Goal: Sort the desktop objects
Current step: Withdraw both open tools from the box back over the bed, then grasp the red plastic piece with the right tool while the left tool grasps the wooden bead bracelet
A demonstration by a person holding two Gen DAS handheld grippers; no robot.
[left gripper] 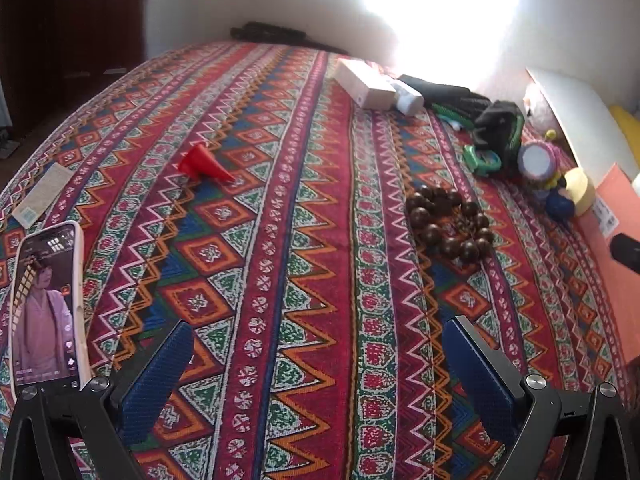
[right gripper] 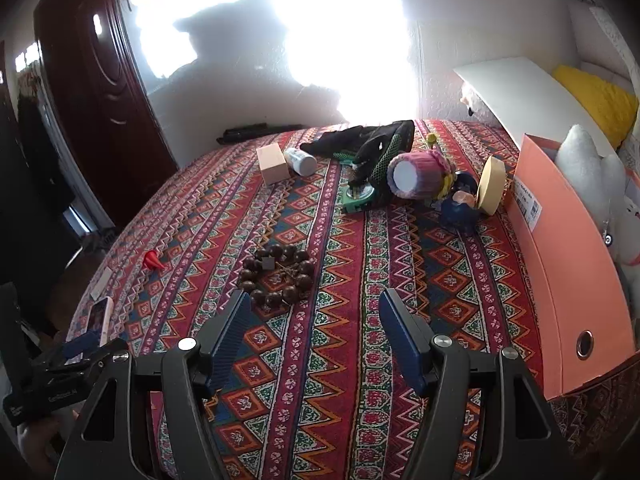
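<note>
A string of dark wooden beads (left gripper: 450, 226) lies coiled on the patterned tablecloth (left gripper: 304, 240); it also shows in the right wrist view (right gripper: 276, 280), just ahead of my right gripper's left finger. My left gripper (left gripper: 316, 344) is open and empty above the cloth, beads ahead to its right. My right gripper (right gripper: 314, 316) is open and empty. A red cone (left gripper: 204, 163) lies to the left, small in the right wrist view (right gripper: 153, 261). A lit phone (left gripper: 48, 304) lies at the left edge.
At the back lie a wooden block (right gripper: 273, 165), a white bottle (right gripper: 301, 161), dark gloves (right gripper: 368, 142), a green tape measure (right gripper: 358, 198), a knit-covered cup (right gripper: 416, 174), a blue toy (right gripper: 460, 204) and a tape roll (right gripper: 491, 186). An orange storage box (right gripper: 568, 256) stands at right.
</note>
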